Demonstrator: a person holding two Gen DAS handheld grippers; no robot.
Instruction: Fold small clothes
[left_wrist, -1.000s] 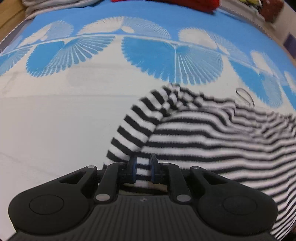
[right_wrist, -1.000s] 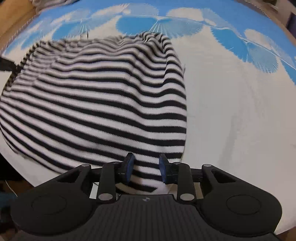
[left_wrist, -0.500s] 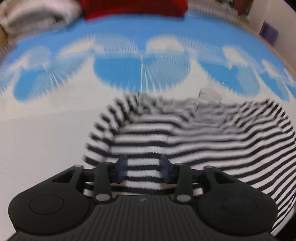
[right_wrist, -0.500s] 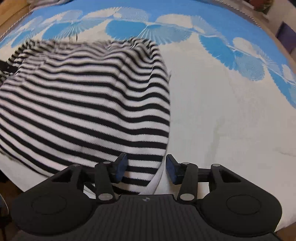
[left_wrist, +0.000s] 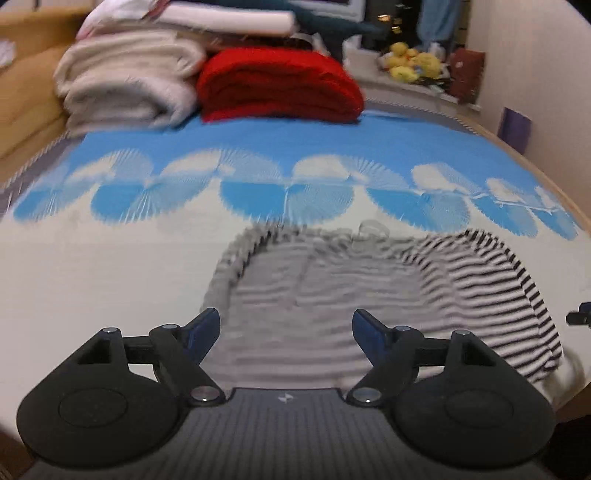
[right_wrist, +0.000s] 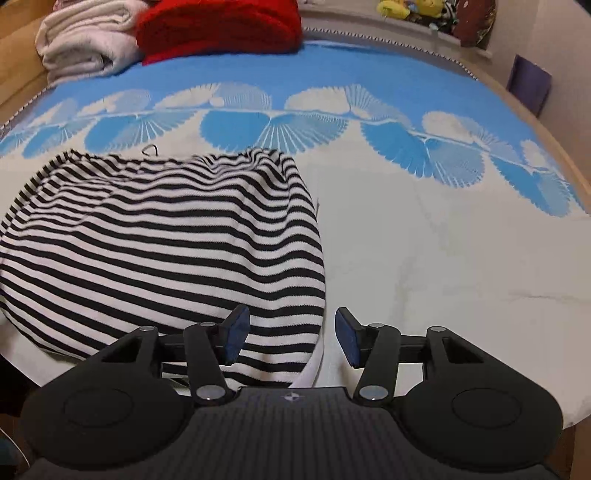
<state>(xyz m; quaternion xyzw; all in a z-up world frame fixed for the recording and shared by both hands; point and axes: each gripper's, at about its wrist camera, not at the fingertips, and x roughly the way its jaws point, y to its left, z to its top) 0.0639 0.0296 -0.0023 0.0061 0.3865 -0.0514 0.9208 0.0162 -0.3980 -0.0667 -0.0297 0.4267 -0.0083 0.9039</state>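
A black-and-white striped knit garment (right_wrist: 162, 254) lies folded on the bed, blurred in the left wrist view (left_wrist: 332, 295). My left gripper (left_wrist: 284, 332) is open and empty, held just above the garment's near edge. My right gripper (right_wrist: 291, 336) is open and empty over the garment's near right corner, where a white inner edge (right_wrist: 314, 365) shows between the jaws. The tip of the right gripper (left_wrist: 578, 316) shows at the right edge of the left wrist view.
The bed cover (right_wrist: 443, 258) is white with a blue fan pattern. A folded red blanket (left_wrist: 280, 86) and a cream blanket (left_wrist: 125, 88) are stacked at the far end. Yellow plush toys (left_wrist: 413, 62) sit on a far ledge. The bed's right edge (left_wrist: 554, 184) is near the wall.
Both grippers opened and let go of the striped garment, which now lies flat. Both pulled back and tilted up, so the blankets at the far end came into view.
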